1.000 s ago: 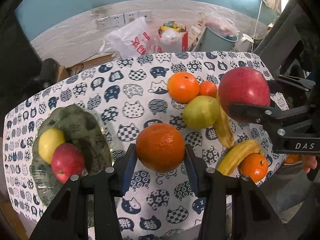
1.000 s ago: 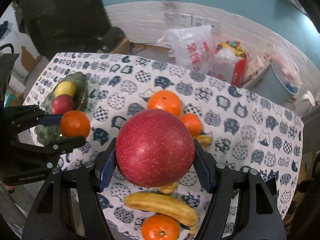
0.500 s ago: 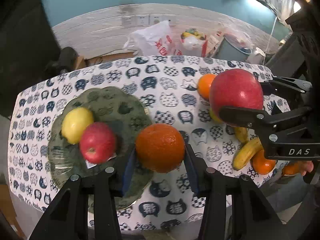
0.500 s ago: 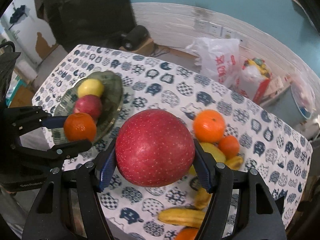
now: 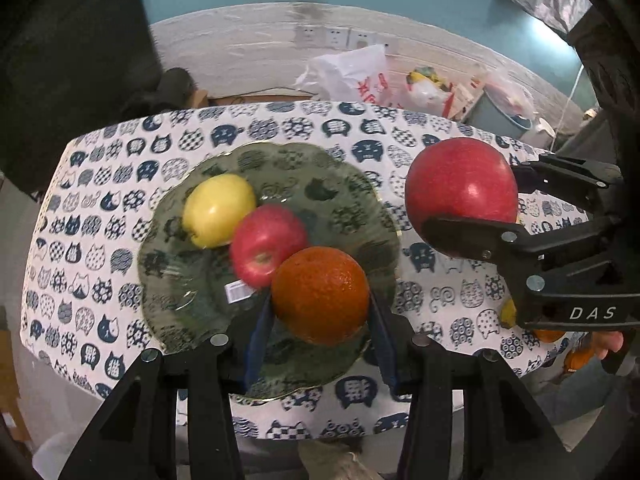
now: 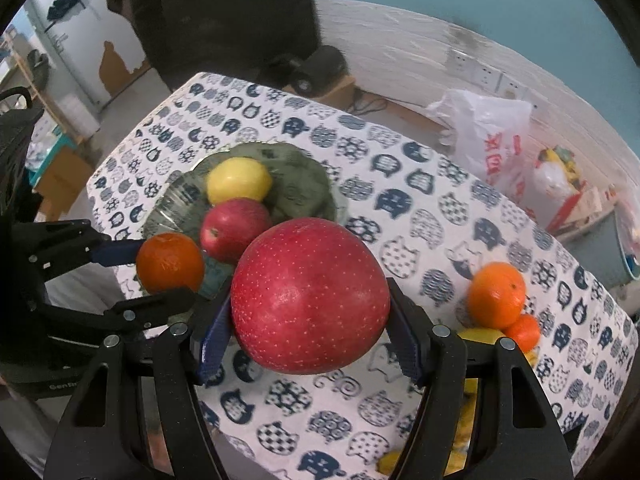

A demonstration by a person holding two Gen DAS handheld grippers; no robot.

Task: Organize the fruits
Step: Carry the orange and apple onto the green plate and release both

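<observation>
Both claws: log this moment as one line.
left claw: shut on orange, over green plate | right claw: shut on big red apple, above tablecloth

two apples [image 5: 264,248] on plate [image 5: 352,200], probably touching; plate on tablecloth [image 5: 80,240]

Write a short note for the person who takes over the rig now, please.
Left claw: shut on an orange, over the near side of the green plate.
Right claw: shut on a big red apple, over the tablecloth beside the plate.
Done: a yellow apple and a small red apple lie on the plate.
Left: set down both held fruits, then bring the loose oranges.
</observation>
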